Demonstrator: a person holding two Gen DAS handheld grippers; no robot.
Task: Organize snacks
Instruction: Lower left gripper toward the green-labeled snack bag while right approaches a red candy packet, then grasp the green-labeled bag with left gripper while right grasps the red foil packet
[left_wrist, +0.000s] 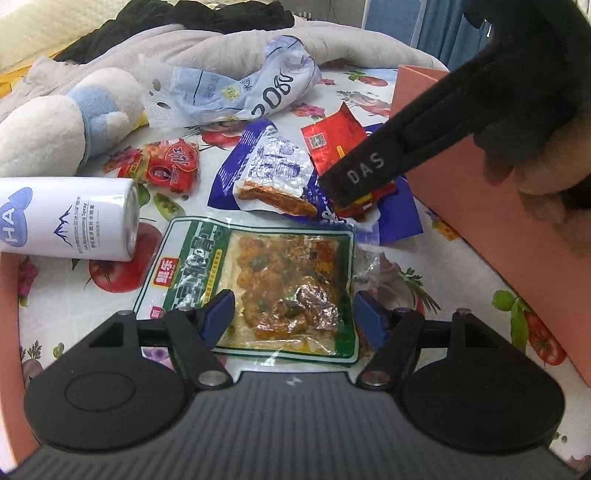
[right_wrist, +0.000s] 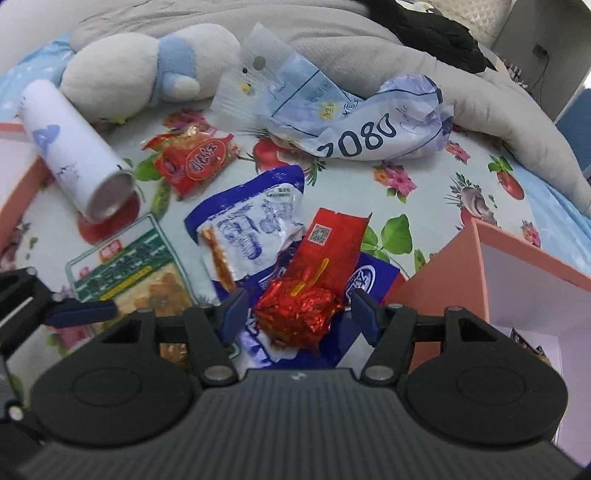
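evidently you're straddling the red foil snack packet (right_wrist: 295, 314) with the right gripper (right_wrist: 299, 314), jaws wide, while the left gripper (left_wrist: 293, 317), equally wide, is bracketing the green pickle pouch (left_wrist: 258, 280) beside the pink box (left_wrist: 498, 221).

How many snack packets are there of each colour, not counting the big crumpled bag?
Red: 2, the small red packet and the red foil packet
Blue: 1, the blue packet
Green: 1, the green packet
Total: 4

Black ribbed-body left gripper (left_wrist: 293, 319) with blue fingertips (left_wrist: 218, 314), silver screws, "DAS" lettering.
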